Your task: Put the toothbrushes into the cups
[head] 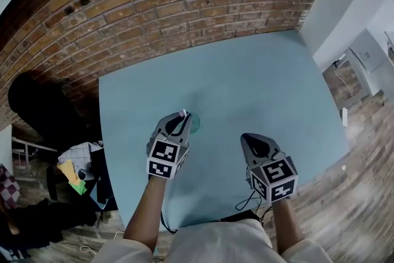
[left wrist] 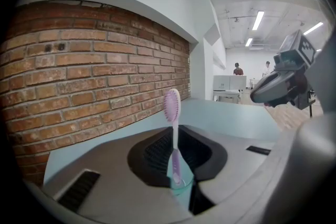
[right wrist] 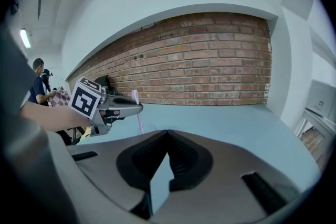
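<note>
A pink toothbrush [left wrist: 172,113] stands upright, bristle head on top, with my left gripper [left wrist: 181,182] shut on its lower handle. Its bottom end sits at the mouth of a small teal cup [left wrist: 184,190] just under the jaw tips. From the head view, the left gripper [head: 183,117] is over the blue table [head: 258,83] near its middle, and the cup [head: 194,125] peeks out at its right. My right gripper [head: 249,138] hangs to the right, nearer me, shut and empty [right wrist: 167,136]. In the right gripper view the toothbrush [right wrist: 136,107] shows past the left gripper's tips.
A brick wall [head: 172,3] runs along the table's far side. Bags and clothes [head: 77,169] lie on the floor off the left edge. A black cable [head: 246,201] lies at the near edge. Two people [left wrist: 239,68] stand far off in the room.
</note>
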